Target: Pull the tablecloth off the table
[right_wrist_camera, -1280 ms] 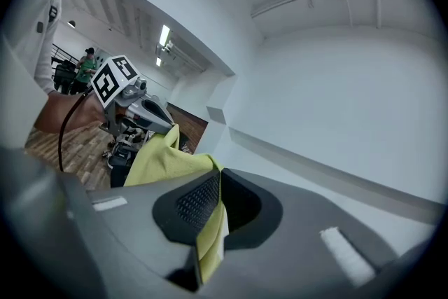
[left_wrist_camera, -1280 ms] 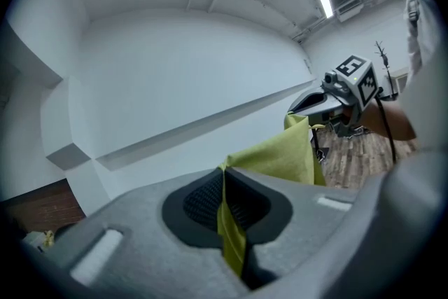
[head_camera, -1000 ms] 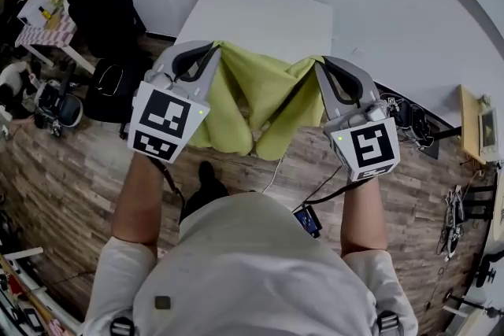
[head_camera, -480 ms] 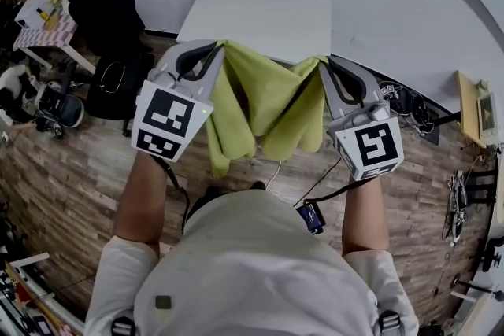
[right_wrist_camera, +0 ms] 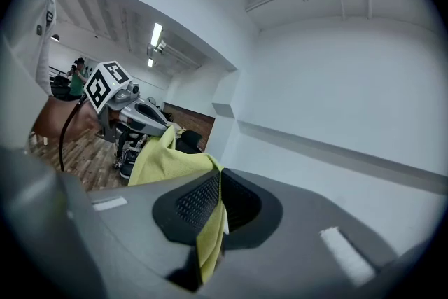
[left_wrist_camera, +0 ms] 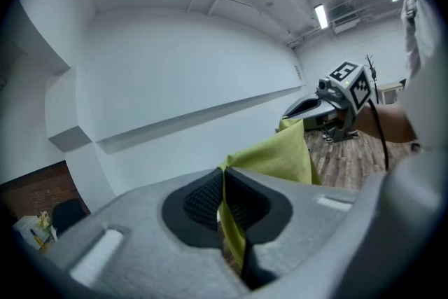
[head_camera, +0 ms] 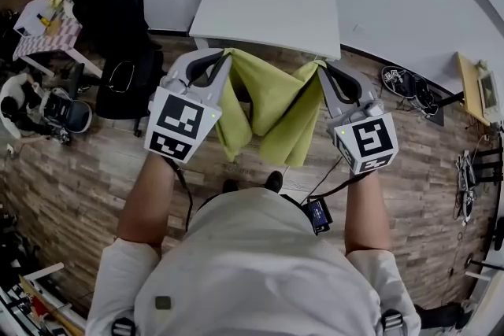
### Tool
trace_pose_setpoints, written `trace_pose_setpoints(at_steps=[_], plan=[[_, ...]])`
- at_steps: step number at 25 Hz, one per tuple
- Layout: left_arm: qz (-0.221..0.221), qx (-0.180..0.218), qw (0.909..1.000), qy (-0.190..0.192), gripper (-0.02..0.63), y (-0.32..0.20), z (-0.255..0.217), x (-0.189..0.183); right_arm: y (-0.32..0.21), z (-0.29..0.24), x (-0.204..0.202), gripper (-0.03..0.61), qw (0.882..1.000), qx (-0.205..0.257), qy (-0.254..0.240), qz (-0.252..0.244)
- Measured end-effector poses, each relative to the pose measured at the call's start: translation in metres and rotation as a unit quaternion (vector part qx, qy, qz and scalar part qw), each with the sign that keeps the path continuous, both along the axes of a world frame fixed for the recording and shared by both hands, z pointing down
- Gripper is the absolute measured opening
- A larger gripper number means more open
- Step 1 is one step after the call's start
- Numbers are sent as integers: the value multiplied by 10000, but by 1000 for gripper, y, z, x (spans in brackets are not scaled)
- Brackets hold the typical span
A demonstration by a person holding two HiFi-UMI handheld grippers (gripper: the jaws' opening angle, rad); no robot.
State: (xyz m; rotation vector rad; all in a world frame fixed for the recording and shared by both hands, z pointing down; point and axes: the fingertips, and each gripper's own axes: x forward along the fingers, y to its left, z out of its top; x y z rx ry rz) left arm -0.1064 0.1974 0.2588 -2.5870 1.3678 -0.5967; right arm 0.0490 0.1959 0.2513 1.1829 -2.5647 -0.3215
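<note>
Fingers of left gripper and right gripper clamped on tablecloth. It hangs clear of the counter; pull seems done, next set it aside.

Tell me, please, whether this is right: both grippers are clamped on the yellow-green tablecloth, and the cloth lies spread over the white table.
Not quite. The left gripper and right gripper are both clamped on the yellow-green tablecloth, but it does not lie over the white table: the head view shows it hanging between the grippers, above the wooden floor.
</note>
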Motion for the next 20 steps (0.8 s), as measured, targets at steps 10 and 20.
trace_pose_setpoints(at_steps=[10,20], plan=[[94,-47,9998,149,5,33,31,-50,33,37,-48,17,9996,-256,-75,128],[185,-85,9994,297,5,44,59,-59,50,67,-60,17,9989,-356,-137,282]])
